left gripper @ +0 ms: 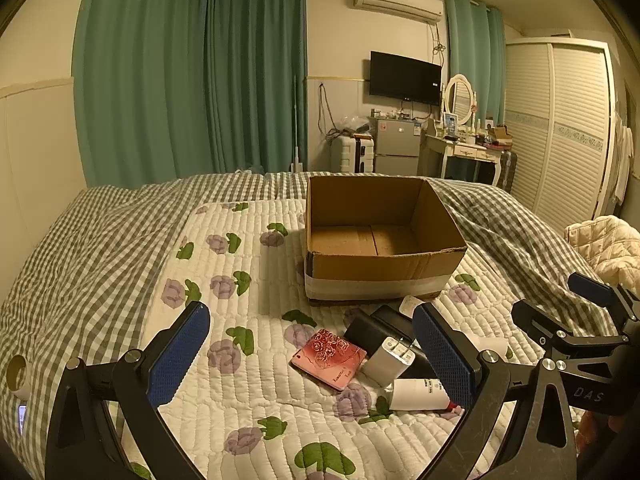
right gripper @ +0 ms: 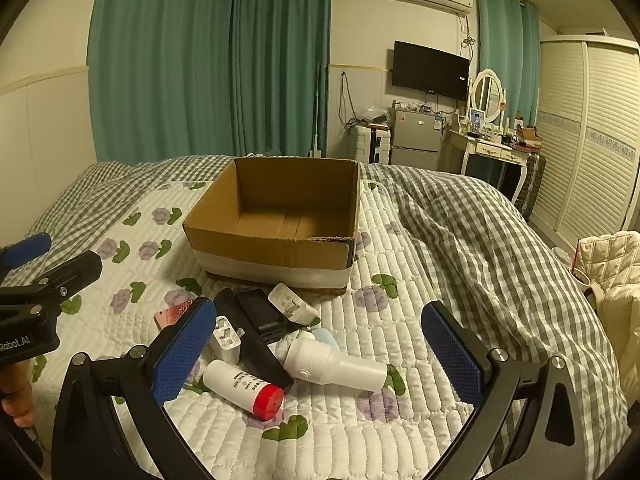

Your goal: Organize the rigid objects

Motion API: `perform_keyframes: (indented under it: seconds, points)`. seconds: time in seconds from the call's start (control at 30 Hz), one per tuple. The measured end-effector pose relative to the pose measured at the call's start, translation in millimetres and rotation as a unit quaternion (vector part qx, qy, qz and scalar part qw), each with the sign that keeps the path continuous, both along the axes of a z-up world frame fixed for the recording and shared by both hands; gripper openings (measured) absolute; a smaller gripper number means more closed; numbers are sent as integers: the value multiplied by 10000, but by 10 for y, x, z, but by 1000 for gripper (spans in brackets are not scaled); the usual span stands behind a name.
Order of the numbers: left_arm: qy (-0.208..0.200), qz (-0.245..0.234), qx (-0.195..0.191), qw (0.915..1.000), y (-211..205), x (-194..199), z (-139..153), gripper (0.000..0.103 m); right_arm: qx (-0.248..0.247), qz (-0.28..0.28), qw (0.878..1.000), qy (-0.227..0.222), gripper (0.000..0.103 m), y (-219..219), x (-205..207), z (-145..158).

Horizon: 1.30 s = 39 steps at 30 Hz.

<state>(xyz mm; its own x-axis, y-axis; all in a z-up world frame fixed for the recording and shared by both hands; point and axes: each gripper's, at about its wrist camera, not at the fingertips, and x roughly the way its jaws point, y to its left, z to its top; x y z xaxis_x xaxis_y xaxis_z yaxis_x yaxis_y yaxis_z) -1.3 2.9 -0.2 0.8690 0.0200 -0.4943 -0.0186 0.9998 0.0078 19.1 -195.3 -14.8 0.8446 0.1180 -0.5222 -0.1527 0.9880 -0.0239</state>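
Both tools hover over a bed (right gripper: pixel 440 216) covered by a white quilt printed with purple flowers, with a grey checked duvet rumpled along its right side. The left gripper (left gripper: pixel 312 352) has its jaws spread wide with nothing between the blue pads; the right gripper (right gripper: pixel 320 348) likewise stands fully wide and holds nothing. An open cardboard box (right gripper: pixel 276 248), banded with pale tape near its base, sits on the quilt beyond the loose items; its interior shows only bare cardboard. The items lie in a loose heap just in front of the box, on the near side. In the left wrist view: a pink phone (left gripper: pixel 330 358) with a rose pattern lies at the left of the heap, touching a white charger (left gripper: pixel 390 360) whose prongs face up. In the right wrist view: a white bottle with a red cap (right gripper: pixel 244 388) lies on its side nearest the camera, a white handheld device (right gripper: pixel 336 362) lies to its right, a black flat object (right gripper: pixel 256 344) runs between them, and a second white adapter (right gripper: pixel 292 304) rests nearest the box. Green curtains (right gripper: pixel 208 60) hang along the far wall.
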Motion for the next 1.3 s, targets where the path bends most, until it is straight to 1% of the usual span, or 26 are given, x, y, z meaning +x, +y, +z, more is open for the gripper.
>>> perform_keyframes:
  seconds: [1.3]
  points:
    - [25,-7,-9,10000,-9,-15,-19,103,-13,12,10000,43,103,9,7,-32]
